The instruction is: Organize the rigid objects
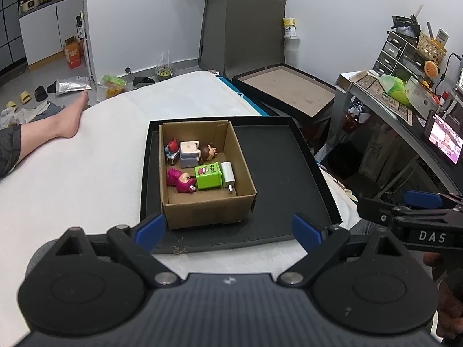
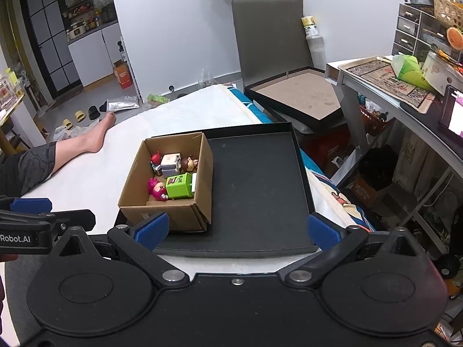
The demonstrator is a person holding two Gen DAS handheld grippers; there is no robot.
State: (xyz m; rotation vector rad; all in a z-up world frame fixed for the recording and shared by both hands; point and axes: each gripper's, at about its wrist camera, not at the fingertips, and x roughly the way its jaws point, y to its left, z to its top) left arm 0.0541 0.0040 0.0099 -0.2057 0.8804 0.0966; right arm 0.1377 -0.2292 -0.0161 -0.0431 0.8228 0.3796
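The left tongs (image 1: 228, 232) are hovering with their blue pads spread wide apart, gripping nothing, and the right tongs (image 2: 238, 230) are doing the same beside them. Both are hanging back over the near edge of the black tray (image 1: 289, 156), which suggests a pause to look things over rather than a reach for anything.

Just ahead of the left tongs, and ahead and to the left of the right tongs, a cardboard box (image 1: 208, 214) is sitting inside the tray against its left wall, open at the top so things can be dropped in from above. The rigid objects are lying inside it in two rows. In the nearer row are a pink bear figure (image 1: 181, 180), a green printed cube (image 1: 208, 177) and a white charger plug (image 1: 228, 176). Behind them are a red-haired figure (image 1: 172, 150), a white and grey block toy (image 1: 189, 154) and a brown-haired figure (image 1: 209, 153). They are packed touching one another, apparently to fit the box floor.

The rest of the tray, ahead and to the right, is showing nothing on it, so the sorting looks finished or close to it.

The tray is resting on a white mattress (image 1: 86, 173). Far off to the left, a person's bare leg (image 1: 55, 125) is stretching across it.
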